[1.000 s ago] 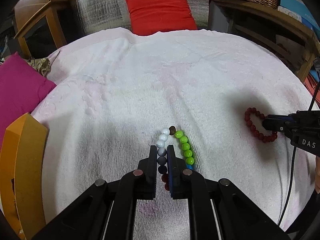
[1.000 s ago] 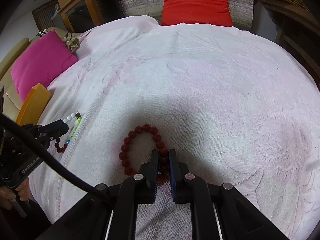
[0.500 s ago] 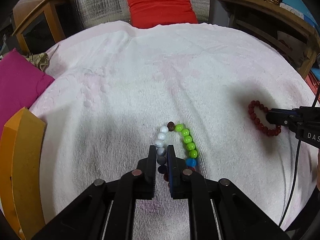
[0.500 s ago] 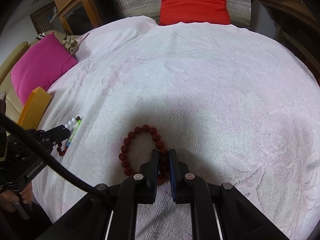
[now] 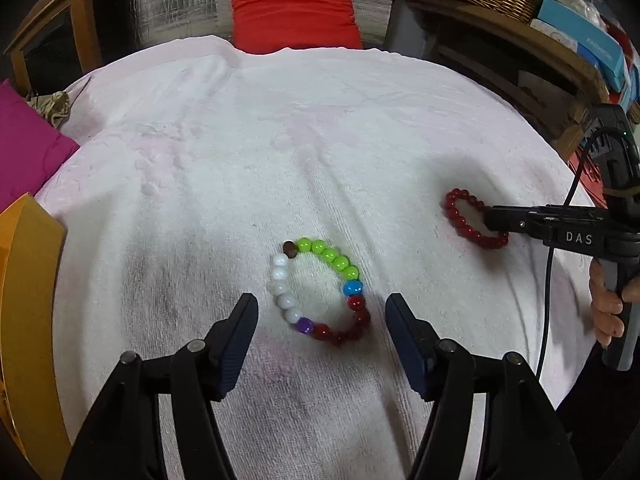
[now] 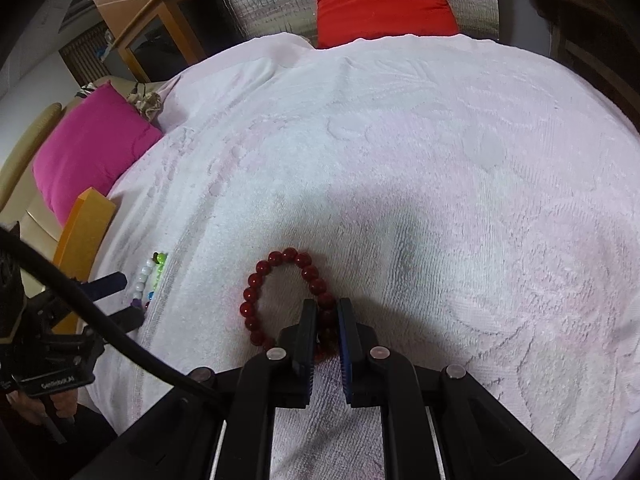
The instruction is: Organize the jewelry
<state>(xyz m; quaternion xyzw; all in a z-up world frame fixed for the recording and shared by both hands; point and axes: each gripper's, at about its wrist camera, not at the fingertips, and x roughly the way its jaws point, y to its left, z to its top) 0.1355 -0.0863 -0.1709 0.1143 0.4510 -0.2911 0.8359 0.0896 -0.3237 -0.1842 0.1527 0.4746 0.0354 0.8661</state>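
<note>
The left gripper point(image 5: 320, 312) has its jaws opening over the white towel point(image 5: 360, 128), and the multicoloured bead bracelet point(image 5: 320, 292) lies flat on the cloth as a round loop between and just ahead of the two jaw tips, touching neither pad. Its white beads are on the side of the left-hand jaw, the green and blue ones towards the right-hand jaw, and the dark red beads are nearest the jaws. Well off to the right of these jaws lies the red bead bracelet point(image 5: 472, 220), and the right gripper point(image 6: 325, 312) has its jaws closed on the near right part of that loop, a few red beads pinched between the pads; the rest of the loop rests on the towel ahead and to the left of those jaws. A hand point(image 5: 606, 308) holds the right gripper's handle at the edge of the left view. Far beyond both jaws a red cushion point(image 6: 380, 0) stands at the towel's far edge.
</note>
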